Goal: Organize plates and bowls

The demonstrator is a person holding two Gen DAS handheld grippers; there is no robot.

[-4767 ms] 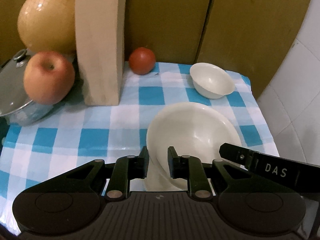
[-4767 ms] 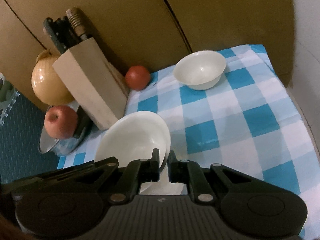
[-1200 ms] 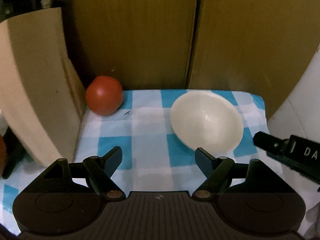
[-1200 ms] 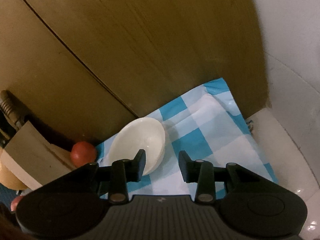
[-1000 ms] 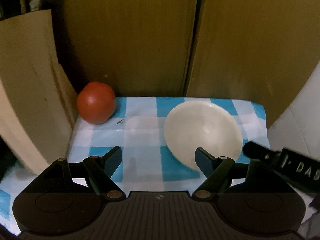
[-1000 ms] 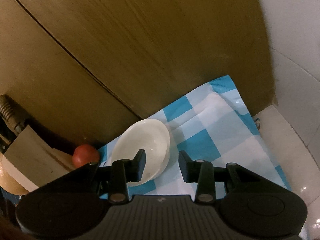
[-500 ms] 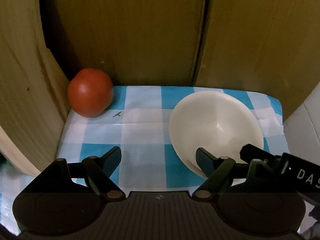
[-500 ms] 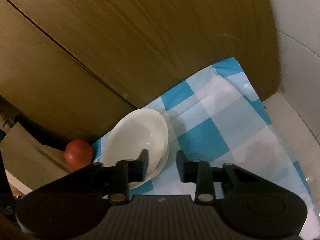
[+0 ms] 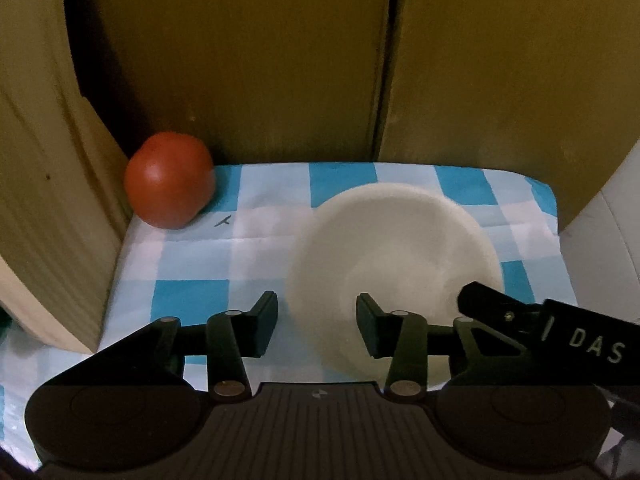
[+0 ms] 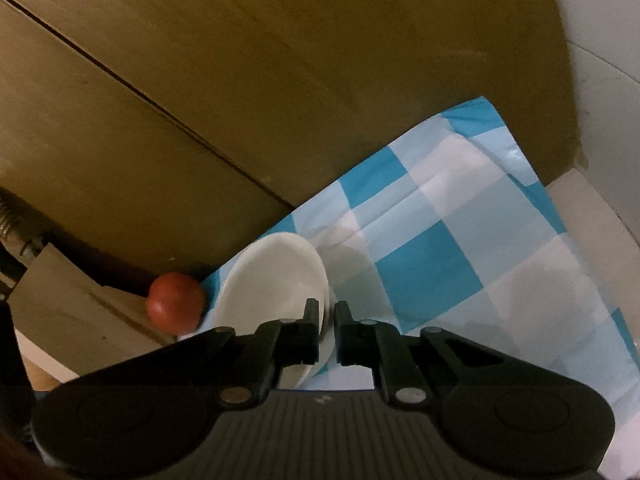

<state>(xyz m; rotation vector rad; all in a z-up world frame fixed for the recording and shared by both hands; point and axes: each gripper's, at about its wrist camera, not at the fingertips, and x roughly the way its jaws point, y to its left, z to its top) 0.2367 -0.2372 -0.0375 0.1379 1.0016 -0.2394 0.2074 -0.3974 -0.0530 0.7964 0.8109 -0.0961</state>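
A small white bowl (image 9: 396,248) sits near the back right of the blue-and-white checked cloth (image 9: 192,304). My left gripper (image 9: 317,328) is open, its jaws on either side of the bowl's near left rim, not touching that I can see. My right gripper (image 10: 328,336) is shut on the right rim of the same bowl (image 10: 272,276); its black finger (image 9: 496,308) shows in the left wrist view at the bowl's right side. The bowl looks tilted and blurred.
A red tomato (image 9: 168,180) lies at the back left, also in the right wrist view (image 10: 174,306). A wooden knife block (image 9: 44,184) stands to the left. A brown wooden wall (image 9: 280,60) closes the back. White tiled surface (image 10: 592,216) lies right of the cloth.
My right gripper has closed on the bowl's rim. My left gripper's jaws have narrowed and moved closer to the bowl, which now looks blurred and slightly shifted.
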